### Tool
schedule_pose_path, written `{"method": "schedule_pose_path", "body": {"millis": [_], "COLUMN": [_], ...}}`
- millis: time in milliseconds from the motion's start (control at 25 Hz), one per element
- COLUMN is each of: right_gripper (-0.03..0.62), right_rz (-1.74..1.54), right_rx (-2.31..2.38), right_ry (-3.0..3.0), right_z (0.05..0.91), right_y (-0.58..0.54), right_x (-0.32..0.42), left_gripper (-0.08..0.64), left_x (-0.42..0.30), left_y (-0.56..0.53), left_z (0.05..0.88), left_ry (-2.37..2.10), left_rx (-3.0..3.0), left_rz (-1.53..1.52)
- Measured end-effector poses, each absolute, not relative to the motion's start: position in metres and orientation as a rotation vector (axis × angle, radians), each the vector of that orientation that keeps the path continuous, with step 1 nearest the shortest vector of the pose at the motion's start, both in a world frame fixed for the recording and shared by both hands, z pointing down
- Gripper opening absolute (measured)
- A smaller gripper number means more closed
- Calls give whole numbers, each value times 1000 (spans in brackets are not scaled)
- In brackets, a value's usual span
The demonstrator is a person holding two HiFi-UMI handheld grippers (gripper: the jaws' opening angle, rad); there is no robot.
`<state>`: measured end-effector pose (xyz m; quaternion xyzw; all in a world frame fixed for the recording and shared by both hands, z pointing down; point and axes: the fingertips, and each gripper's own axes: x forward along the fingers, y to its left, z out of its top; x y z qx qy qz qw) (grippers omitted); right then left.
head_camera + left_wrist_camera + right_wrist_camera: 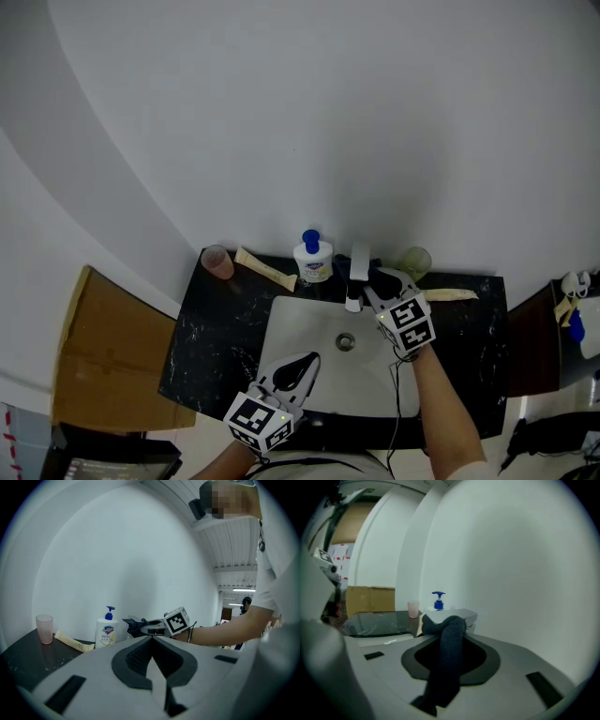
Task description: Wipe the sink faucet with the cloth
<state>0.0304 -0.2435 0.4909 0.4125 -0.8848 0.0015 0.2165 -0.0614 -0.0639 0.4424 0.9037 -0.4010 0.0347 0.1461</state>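
Two grippers are in view over a white sink [302, 323] set in a black marbled bench [202, 342].

Left gripper [152, 638]: jaws closed together with nothing between them. It hangs over the basin's 7 o'clock edge, well apart from the faucet [358, 264].

Right gripper [373, 281]: jaws clamped on a dark cloth [449, 653], which runs up between the pads and folds over at the tips. It reaches in from the basin's 4 o'clock side. The cloth's folded end lies against the top of the faucet, which stands at the basin's 12 o'clock. From these views I cannot tell how firmly it presses.

Items on the bench behind the basin:
- A soap bottle [313, 262] with a blue pump stands at 11 o'clock, just beside the faucet.
- A cream tube [266, 267] lies further toward 10 o'clock.
- A pink cup [218, 262] stands upright beyond the cream tube.
- A pale green cup [416, 262] stands at 1 o'clock.
- A second tube [451, 294] lies at 2 o'clock.

A cardboard box [108, 352] sits off the bench's 9 o'clock end.
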Motion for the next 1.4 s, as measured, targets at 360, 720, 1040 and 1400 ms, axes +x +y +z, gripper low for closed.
{"method": "schedule_pose_path", "body": {"millis": [360,720,1040,1400], "right_gripper": [100,100,100,100], "right_rz": [-7,321,315,283], "right_rx": [1039,781,943,1069], "right_ry": [-2730,-2610,-2532,-2491], "right_z": [437,541,566,559], "right_y": [-160,-132,-190,-255], "right_x": [10,-14,17,40], "left_gripper": [-3,-3,-3,-3], "left_x": [-58,-54,-66,-67], "left_y": [-66,-65,-67,-75], "left_z": [438,438,441,447], "left_ry": [-1145,-1147,-1195,-1212], "left_rx": [2614,2619,2588,2572], "left_rz": [85,92,137,155]}}
